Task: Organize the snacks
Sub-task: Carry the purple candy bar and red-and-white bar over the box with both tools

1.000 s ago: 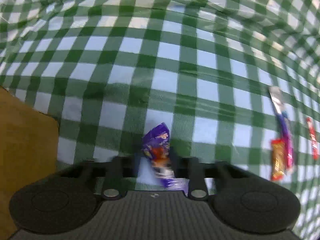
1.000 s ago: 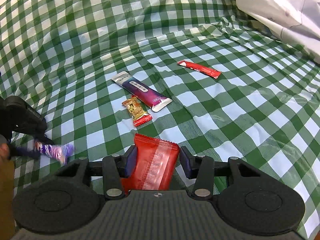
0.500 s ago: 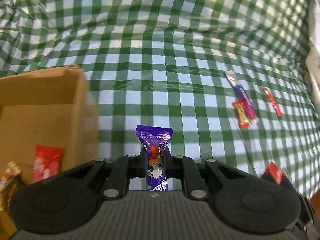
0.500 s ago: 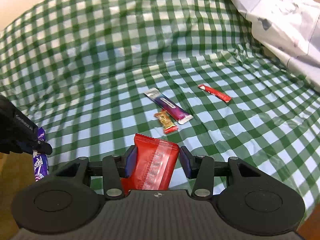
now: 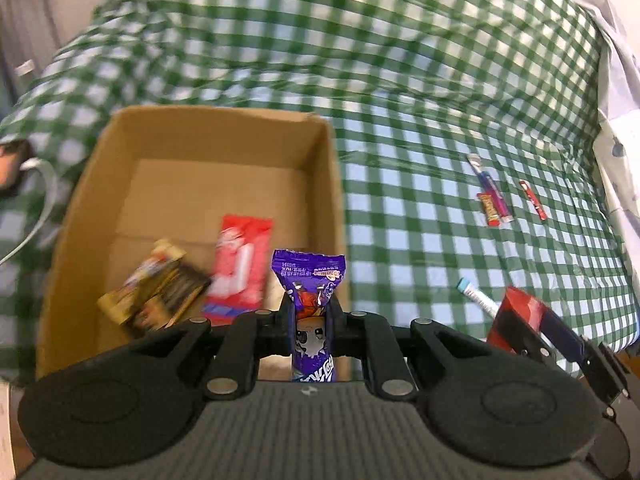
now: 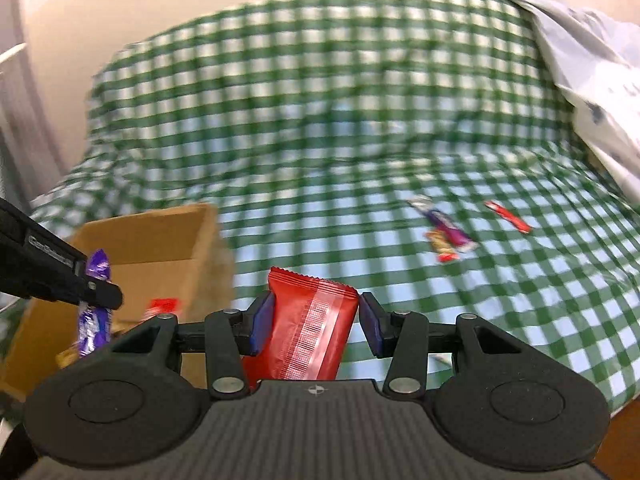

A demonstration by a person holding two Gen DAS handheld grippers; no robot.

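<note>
Your left gripper (image 5: 311, 322), clamped on the upright purple snack (image 5: 309, 280), sits at the near right edge of the cardboard box (image 5: 120, 152), nearer than your right gripper (image 6: 312, 322), pinching the red packet (image 6: 310, 320)

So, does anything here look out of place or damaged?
Nothing looks damaged or spilled. Left claw holds a purple snack by the cardboard box; right claw holds a red packet. Loose snacks lie on the checkered cloth.
</note>
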